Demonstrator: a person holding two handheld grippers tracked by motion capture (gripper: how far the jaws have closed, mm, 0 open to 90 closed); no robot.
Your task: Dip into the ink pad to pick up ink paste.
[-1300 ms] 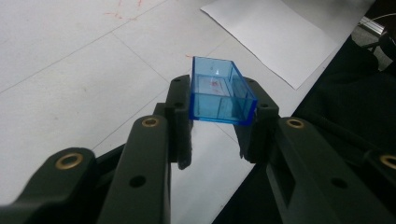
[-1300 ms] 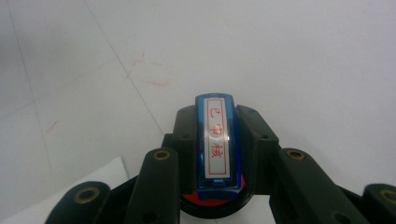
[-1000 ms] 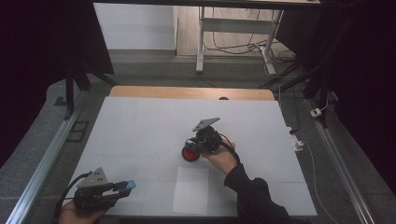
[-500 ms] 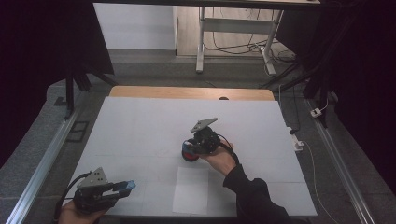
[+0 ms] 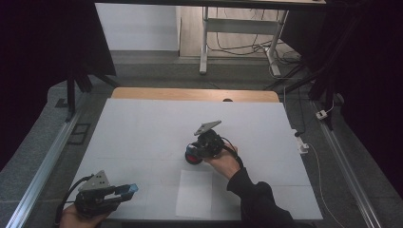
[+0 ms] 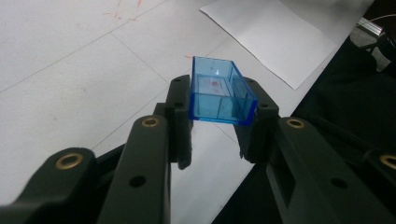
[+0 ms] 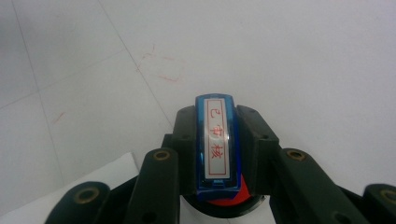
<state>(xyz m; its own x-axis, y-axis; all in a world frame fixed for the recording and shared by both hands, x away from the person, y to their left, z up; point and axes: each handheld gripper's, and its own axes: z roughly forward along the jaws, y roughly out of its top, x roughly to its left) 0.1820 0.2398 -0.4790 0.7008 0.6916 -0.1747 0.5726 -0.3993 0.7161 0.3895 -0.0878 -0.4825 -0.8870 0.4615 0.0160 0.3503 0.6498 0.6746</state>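
A clear blue cap (image 6: 221, 91) is clamped in the left gripper (image 5: 124, 191) at lower left; centre frame, a stamp (image 7: 216, 144) — its red-lettered label seen close up — is gripped by the right gripper (image 5: 194, 153).

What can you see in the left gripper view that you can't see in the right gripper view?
The left gripper view looks at a clear blue cap, an open little box, clamped in the left gripper, with the whole near corner of a white paper sheet beyond it.

The right gripper view looks at a stamp with red characters on its white label, squeezed in the right gripper, and faint red marks on the table.

Both share black jaws shut on something blue above the white table.
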